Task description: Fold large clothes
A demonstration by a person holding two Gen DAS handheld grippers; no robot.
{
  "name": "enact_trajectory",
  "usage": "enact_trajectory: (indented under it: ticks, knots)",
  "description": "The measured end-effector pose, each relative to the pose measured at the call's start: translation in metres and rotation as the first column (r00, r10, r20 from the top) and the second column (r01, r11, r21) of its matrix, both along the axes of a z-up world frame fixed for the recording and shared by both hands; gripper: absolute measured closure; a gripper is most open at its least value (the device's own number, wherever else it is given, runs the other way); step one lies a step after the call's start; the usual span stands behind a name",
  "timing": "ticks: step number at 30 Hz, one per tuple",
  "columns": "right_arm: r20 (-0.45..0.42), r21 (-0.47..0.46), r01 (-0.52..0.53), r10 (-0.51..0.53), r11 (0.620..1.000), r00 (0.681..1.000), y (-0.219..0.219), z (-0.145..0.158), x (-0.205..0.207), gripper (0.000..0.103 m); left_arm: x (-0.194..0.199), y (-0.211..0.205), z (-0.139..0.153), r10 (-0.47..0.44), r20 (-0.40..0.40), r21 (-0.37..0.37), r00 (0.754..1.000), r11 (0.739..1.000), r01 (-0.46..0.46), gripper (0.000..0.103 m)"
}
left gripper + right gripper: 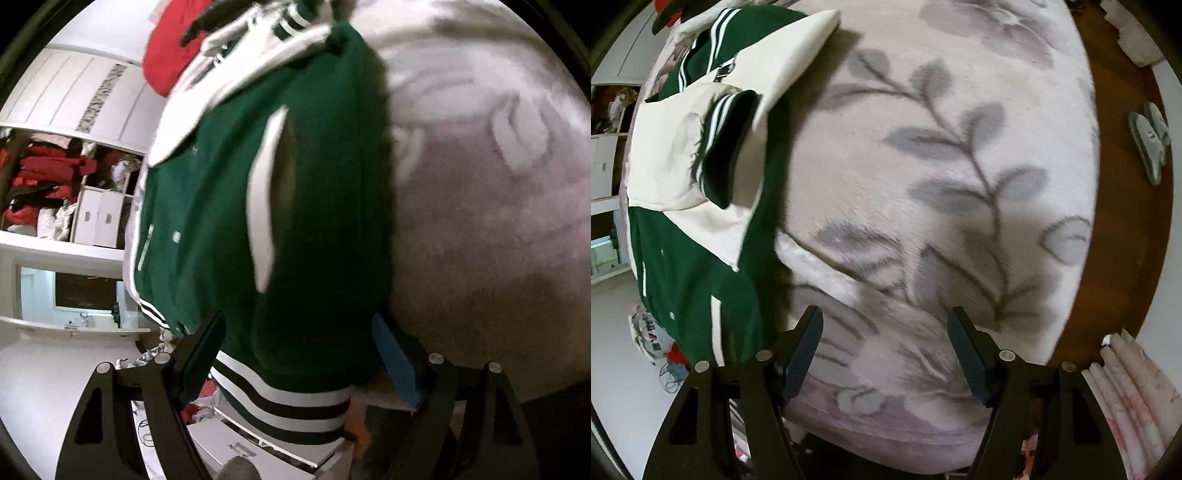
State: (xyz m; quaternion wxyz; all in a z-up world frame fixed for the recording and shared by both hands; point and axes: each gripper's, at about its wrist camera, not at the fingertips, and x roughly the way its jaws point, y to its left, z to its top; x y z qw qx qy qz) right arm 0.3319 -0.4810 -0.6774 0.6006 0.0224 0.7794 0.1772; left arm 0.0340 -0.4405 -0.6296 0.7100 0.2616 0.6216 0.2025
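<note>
Green wool body and cream sleeves: our varsity jacket lies on the floral blanket, sleeves folded across its front (to narrow it, we judge). Our left gripper straddles the striped hem with jaws wide, apparently gripping nothing, while our right gripper hangs spread and empty over bare blanket.

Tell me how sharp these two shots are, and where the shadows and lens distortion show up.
Left wrist view: green varsity jacket and floral blanket are smeared by motion blur, and the wardrobe shelves bow with fisheye curvature. Right wrist view: sharper, the blanket's leaf print only softly blurred; the jacket casts a dark shadow along its right edge, and the wooden floor curves around the rim.
</note>
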Motion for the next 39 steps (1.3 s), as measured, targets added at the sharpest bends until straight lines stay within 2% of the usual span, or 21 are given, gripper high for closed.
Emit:
enact_trajectory:
  ticks: [2,4,7,9,11,13,15,16,18,20,21,22,25,27,28,30,32,34,36,37,39]
  knots:
    - [0.001,0.025,-0.003,0.003,1.000,1.000,0.009,-0.003,0.005,0.032,-0.002,0.005,-0.011,0.010,-0.046,-0.025,0.999,1.000,-0.011,0.022]
    - [0.005,0.060,0.001,-0.001,0.998,1.000,0.014,-0.002,0.012,0.032,-0.003,0.014,-0.018,0.005,-0.035,-0.031,0.999,1.000,-0.006,0.020]
    - [-0.035,0.253,0.061,-0.054,0.965,0.998,0.022,-0.007,0.031,0.030,0.005,0.036,-0.011,0.047,-0.003,-0.084,0.999,0.995,-0.047,0.020]
    - [-0.091,0.396,0.140,-0.113,0.907,0.989,0.024,-0.016,0.049,0.023,0.009,0.049,0.001,0.111,0.035,-0.117,0.993,0.987,-0.106,0.023]
    - [-0.135,0.494,0.202,-0.155,0.846,0.979,0.028,-0.027,0.069,0.021,0.011,0.058,0.016,0.147,0.091,-0.132,0.985,0.982,-0.135,0.039]
    - [-0.171,0.548,0.236,-0.168,0.802,0.971,0.036,-0.041,0.086,0.021,0.013,0.067,0.022,0.189,0.091,-0.177,0.978,0.969,-0.171,0.061]
    - [-0.204,0.580,0.256,-0.167,0.773,0.965,0.047,-0.055,0.098,0.020,0.016,0.069,0.024,0.208,0.087,-0.211,0.974,0.960,-0.186,0.076]
    - [-0.221,0.600,0.260,-0.156,0.756,0.963,0.057,-0.065,0.105,0.020,0.016,0.068,0.026,0.212,0.087,-0.216,0.973,0.958,-0.189,0.082]
    - [-0.251,0.621,0.266,-0.134,0.737,0.959,0.074,-0.078,0.114,0.020,0.015,0.071,0.033,0.210,0.095,-0.229,0.973,0.956,-0.184,0.086]
    - [-0.280,0.608,0.258,-0.101,0.751,0.955,0.091,-0.088,0.118,0.020,0.014,0.068,0.039,0.202,0.115,-0.240,0.973,0.956,-0.170,0.088]
    - [-0.288,0.613,0.261,-0.097,0.746,0.953,0.098,-0.091,0.116,0.020,0.014,0.069,0.042,0.192,0.123,-0.240,0.974,0.958,-0.158,0.089]
    - [-0.274,0.609,0.247,-0.092,0.754,0.957,0.104,-0.089,0.115,0.023,0.012,0.070,0.047,0.181,0.128,-0.239,0.975,0.960,-0.147,0.089]
    - [-0.260,0.587,0.250,-0.113,0.770,0.959,0.117,-0.071,0.107,0.073,0.013,0.087,0.067,0.175,0.148,-0.244,0.973,0.960,-0.135,0.090]
    - [-0.238,0.546,0.264,-0.155,0.795,0.959,0.123,-0.051,0.104,0.076,0.016,0.106,0.087,0.186,0.173,-0.256,0.967,0.957,-0.138,0.090]
    - [-0.217,0.519,0.253,-0.161,0.817,0.963,0.131,-0.029,0.103,0.077,0.017,0.117,0.098,0.200,0.188,-0.275,0.962,0.950,-0.144,0.090]
    - [-0.155,0.513,0.198,-0.136,0.835,0.978,0.147,0.010,0.103,0.078,0.017,0.140,0.117,0.224,0.207,-0.322,0.952,0.935,-0.150,0.091]
    - [-0.089,0.500,0.142,-0.112,0.854,0.990,0.171,0.057,0.100,0.079,0.013,0.174,0.139,0.258,0.215,-0.384,0.942,0.909,-0.161,0.091]
    - [-0.038,0.448,0.103,-0.096,0.888,0.995,0.202,0.100,0.100,0.079,0.008,0.203,0.157,0.295,0.214,-0.451,0.931,0.876,-0.174,0.091]
    - [-0.009,0.403,0.083,-0.087,0.911,0.996,0.235,0.129,0.099,0.079,0.006,0.238,0.172,0.321,0.209,-0.506,0.924,0.844,-0.179,0.091]
    - [0.026,0.355,0.057,-0.070,0.933,0.997,0.265,0.147,0.099,0.079,0.004,0.257,0.179,0.340,0.212,-0.537,0.916,0.824,-0.182,0.091]
    - [0.046,0.324,0.048,-0.066,0.945,0.997,0.307,0.164,0.100,0.079,0.004,0.298,0.186,0.379,0.208,-0.591,0.902,0.783,-0.192,0.091]
